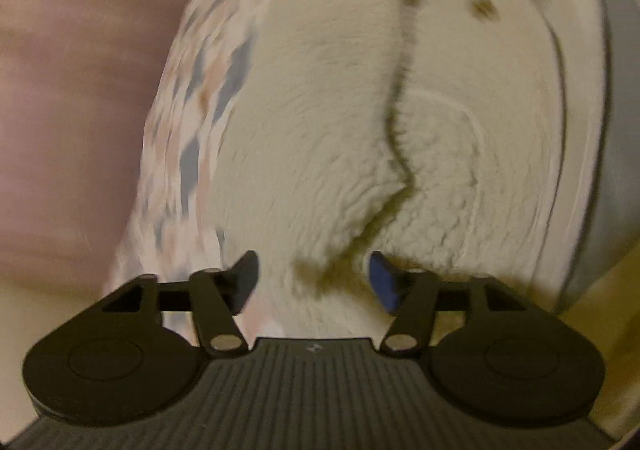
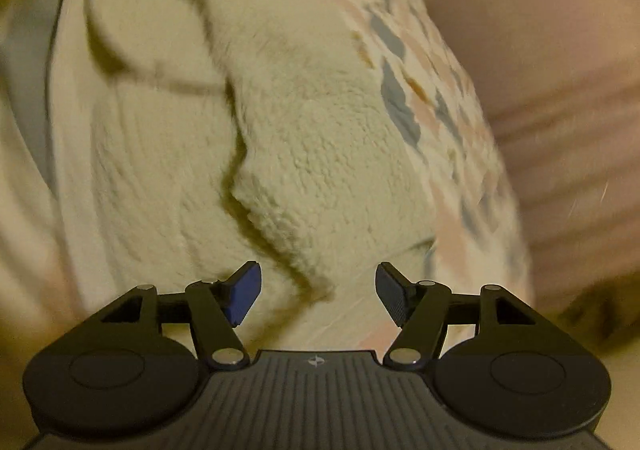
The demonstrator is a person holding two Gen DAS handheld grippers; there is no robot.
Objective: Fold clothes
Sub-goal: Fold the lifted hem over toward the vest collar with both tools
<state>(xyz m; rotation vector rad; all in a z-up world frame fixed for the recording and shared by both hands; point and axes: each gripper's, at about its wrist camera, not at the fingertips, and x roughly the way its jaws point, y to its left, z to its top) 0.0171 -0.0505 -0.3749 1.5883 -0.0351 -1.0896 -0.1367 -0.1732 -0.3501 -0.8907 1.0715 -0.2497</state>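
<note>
A cream fleece garment (image 1: 328, 121) fills the left wrist view, with a dark seam or opening (image 1: 400, 109) running down its middle and a small dark button (image 1: 484, 7) near the top right. My left gripper (image 1: 314, 280) is open just above the fleece's near edge, nothing between its fingers. In the right wrist view the same fleece garment (image 2: 320, 153) lies with one flap folded over, its edge (image 2: 240, 185) casting a shadow. My right gripper (image 2: 318, 292) is open over the flap's lower corner, holding nothing. Both views are motion-blurred.
A patterned cloth with blue and peach patches (image 1: 192, 121) lies beside the fleece, also seen in the right view as patterned cloth (image 2: 424, 89). A pinkish-mauve surface (image 1: 72, 89) lies beyond it. A grey-blue fabric strip (image 1: 612, 129) borders the fleece's other side.
</note>
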